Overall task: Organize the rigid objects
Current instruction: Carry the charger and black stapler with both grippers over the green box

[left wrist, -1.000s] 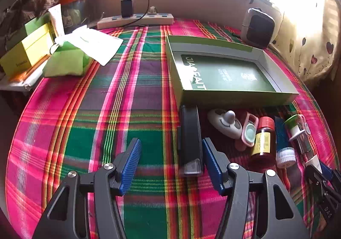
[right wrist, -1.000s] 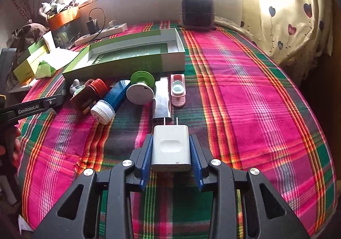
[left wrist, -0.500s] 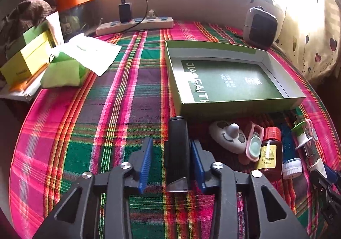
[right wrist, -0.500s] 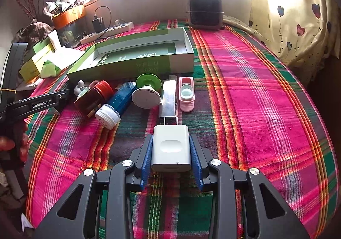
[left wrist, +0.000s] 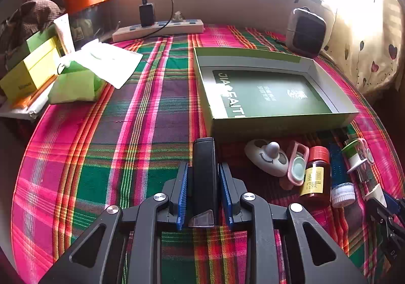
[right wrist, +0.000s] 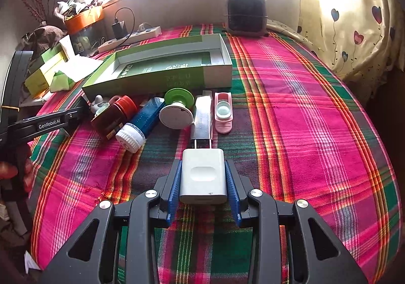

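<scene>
On the plaid cloth lies a long black bar-shaped device (left wrist: 205,177) with a clear tip, pointing at the green box tray (left wrist: 278,123). My left gripper (left wrist: 203,170) is closing on it, and the blue pads lie against both long sides. My right gripper (right wrist: 202,167) is shut on a white charger plug (right wrist: 202,177), prongs forward. Ahead of the plug lie a metal bar (right wrist: 202,116), a pink case (right wrist: 222,114), a green-and-white spool (right wrist: 176,111), a blue tube (right wrist: 144,121) and an amber bottle (right wrist: 111,116). The left tool's body (right wrist: 50,121) shows at the left edge.
A white smiley piece (left wrist: 265,159) lies right of the black device. At the back are a power strip (left wrist: 157,29) and a small heater (left wrist: 307,30). Yellow boxes (left wrist: 30,73), green cloth and paper sit at the left. A curtain (right wrist: 354,30) hangs on the right.
The left jaws have come together from wide apart onto the black device, which now sits centred between them. The right gripper keeps its hold on the white plug.
</scene>
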Tool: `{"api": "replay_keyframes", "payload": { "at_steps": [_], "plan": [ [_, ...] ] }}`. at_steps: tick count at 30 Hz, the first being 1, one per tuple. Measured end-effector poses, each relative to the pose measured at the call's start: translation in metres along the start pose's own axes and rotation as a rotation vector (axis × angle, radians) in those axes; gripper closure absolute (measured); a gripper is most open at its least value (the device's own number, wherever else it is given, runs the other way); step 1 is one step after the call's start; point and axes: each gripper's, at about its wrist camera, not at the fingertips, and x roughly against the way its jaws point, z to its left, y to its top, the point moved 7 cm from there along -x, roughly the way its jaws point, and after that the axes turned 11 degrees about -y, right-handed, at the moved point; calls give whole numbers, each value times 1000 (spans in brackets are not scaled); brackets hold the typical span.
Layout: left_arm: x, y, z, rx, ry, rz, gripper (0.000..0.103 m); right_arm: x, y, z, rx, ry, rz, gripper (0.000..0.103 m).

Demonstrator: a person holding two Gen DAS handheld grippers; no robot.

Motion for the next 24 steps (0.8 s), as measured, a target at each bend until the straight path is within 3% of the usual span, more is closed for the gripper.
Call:
{"api": "replay_keyframes", "payload": {
  "at_steps": [10,24],
  "plan": [
    [28,9,-8,-12,-24,-39,80,14,16,-4,-24,35,-33,69],
    [40,58,-26,-54,-87,-86,80,17,90,-2,1,90,-110,69]
  ]
}}
